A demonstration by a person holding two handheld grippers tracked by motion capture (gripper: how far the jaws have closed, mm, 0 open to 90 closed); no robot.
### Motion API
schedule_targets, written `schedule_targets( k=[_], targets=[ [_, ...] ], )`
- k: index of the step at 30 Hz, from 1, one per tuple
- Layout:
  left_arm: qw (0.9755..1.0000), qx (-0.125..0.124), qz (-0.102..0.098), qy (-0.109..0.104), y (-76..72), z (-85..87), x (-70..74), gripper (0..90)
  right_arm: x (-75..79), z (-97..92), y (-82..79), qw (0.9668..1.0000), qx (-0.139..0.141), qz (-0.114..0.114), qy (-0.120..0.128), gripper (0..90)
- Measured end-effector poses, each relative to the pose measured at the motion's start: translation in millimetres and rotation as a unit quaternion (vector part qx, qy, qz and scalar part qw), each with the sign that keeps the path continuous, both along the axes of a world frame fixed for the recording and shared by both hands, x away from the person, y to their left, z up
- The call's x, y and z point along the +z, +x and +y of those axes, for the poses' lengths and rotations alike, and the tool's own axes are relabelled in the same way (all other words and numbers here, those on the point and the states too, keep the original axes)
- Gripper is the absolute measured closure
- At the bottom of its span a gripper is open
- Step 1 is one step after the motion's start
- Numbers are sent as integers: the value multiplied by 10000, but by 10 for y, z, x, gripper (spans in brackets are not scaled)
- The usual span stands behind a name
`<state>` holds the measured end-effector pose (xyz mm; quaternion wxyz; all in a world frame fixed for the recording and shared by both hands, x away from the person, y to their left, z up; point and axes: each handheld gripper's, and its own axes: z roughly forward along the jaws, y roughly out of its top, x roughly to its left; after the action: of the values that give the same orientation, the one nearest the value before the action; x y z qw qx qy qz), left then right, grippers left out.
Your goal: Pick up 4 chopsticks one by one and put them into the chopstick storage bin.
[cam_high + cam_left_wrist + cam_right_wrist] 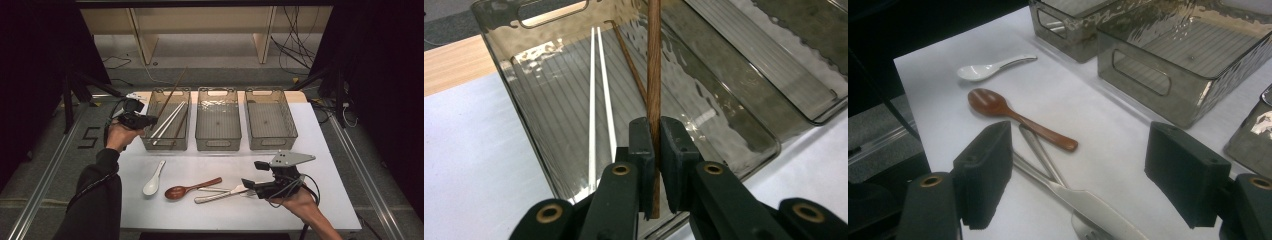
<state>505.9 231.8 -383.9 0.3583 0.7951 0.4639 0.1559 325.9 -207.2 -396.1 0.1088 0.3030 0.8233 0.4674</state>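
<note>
Over the leftmost of three smoky clear plastic bins (150,142), a long brown wooden chopstick (654,75) is pinched between the black jaws of the left gripper (655,150), which are closed tight on its lower part. In the left gripper view the stick runs straight up from the pads, its short lower end poking out below them and its long upper part slanting over the bin's open top; in the high view it (176,90) rises past the bin's far rim. The left gripper (140,121) itself sits just beside the bin's left wall, near the front corner.

Inside that same bin lie a pair of slim white chopsticks (600,90) side by side on the ribbed floor, and just beside them a second brown wooden chopstick (629,65) lying aslant.

In front of the bin, on the white table (320,150), rest a white ceramic soup spoon (153,180), a reddish-brown wooden spoon (187,189) and, further right, silver metal cutlery (217,194), a knife and fork among it, with crossed handles.

The right gripper (252,185) stands well to the right of the bin, at the cutlery's near end. Its jaws are spread wide, with the knife blade (1088,205) lying on the table between them and neither pad touching it.
</note>
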Motion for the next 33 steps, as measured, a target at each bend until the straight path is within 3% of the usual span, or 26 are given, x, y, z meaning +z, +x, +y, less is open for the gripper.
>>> schedule_targets(
  k=[15,33],
  targets=[
    [9999,104,98,22,50,21,-106,838,-9,18,3,10000,17,6,-4,279],
    [9981,293,492,215,61,13,-269,835,3,1,-4,10000,-1,-17,2,280]
  ],
)
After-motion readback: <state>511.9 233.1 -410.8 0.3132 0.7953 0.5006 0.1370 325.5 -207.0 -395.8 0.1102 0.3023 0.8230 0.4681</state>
